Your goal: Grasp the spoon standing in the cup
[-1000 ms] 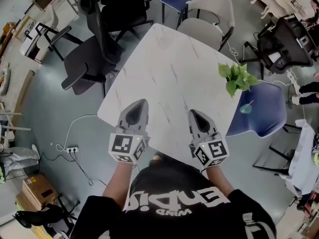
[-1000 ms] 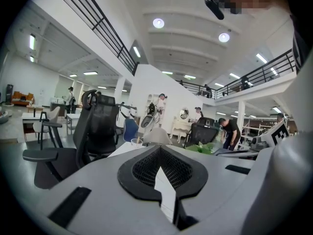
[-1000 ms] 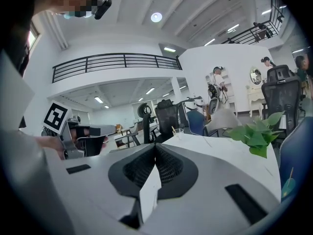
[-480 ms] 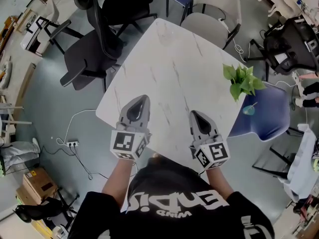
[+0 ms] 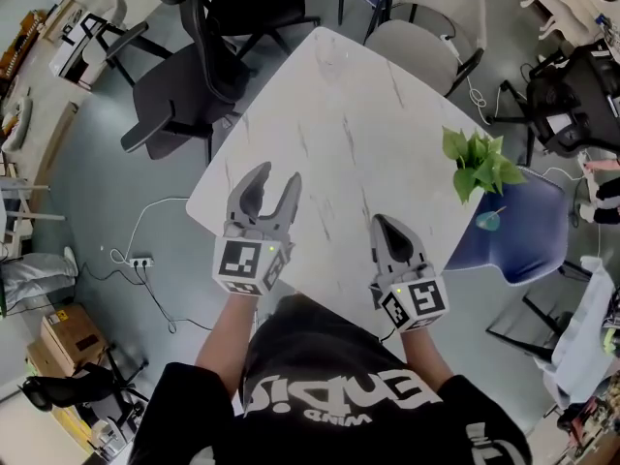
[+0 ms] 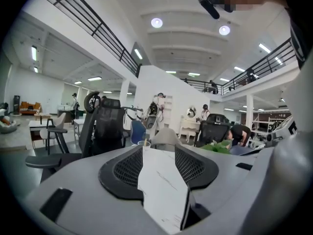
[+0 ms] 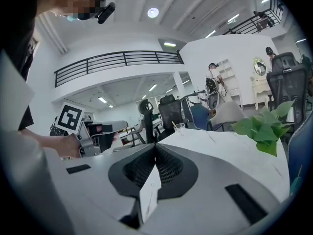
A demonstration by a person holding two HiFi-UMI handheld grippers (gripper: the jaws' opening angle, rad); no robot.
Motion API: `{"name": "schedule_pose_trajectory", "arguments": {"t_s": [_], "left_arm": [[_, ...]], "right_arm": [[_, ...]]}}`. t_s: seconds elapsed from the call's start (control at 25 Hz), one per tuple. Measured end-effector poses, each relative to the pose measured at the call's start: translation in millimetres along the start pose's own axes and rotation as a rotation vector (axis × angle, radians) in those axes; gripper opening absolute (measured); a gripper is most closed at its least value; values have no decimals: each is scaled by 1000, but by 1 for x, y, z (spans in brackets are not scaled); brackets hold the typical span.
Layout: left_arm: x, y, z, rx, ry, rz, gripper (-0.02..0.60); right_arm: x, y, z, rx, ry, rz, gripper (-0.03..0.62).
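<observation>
Head view: approach; your left gripper [image 5: 278,174] just spread open, empty; right gripper [image 5: 380,221] pressed together; next reach the spoon [image 7: 174,124] in far cup [image 7: 180,128]

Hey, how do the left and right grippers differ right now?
The left gripper has its jaws wide apart, having just been opening, with nothing between them; the right gripper has its jaws together. The left gripper lies by the left edge of the table; the right gripper lies nearer the plant. Both are empty and far from the cup.

White grey-veined table [image 5: 339,134] (green plant [image 5: 480,163])
</observation>
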State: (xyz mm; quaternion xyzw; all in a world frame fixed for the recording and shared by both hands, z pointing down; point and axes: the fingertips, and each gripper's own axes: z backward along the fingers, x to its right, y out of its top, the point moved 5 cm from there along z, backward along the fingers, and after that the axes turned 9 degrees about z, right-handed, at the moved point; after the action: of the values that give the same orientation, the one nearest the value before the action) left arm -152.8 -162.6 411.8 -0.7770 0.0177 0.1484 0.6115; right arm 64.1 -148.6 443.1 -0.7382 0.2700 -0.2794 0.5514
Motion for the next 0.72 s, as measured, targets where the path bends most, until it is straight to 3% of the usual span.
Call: {"name": "schedule_pose_trajectory", "arguments": {"t_s": [0.32,0.72], "left_arm": [[-8,9,-3,12,15,-19,215],[-22,13,-36,-12,-40,-50,216]], "right_arm": [[-8,1,-6,6,18,-2,12],[-10,9,-15,27,-41,6,12]]}}
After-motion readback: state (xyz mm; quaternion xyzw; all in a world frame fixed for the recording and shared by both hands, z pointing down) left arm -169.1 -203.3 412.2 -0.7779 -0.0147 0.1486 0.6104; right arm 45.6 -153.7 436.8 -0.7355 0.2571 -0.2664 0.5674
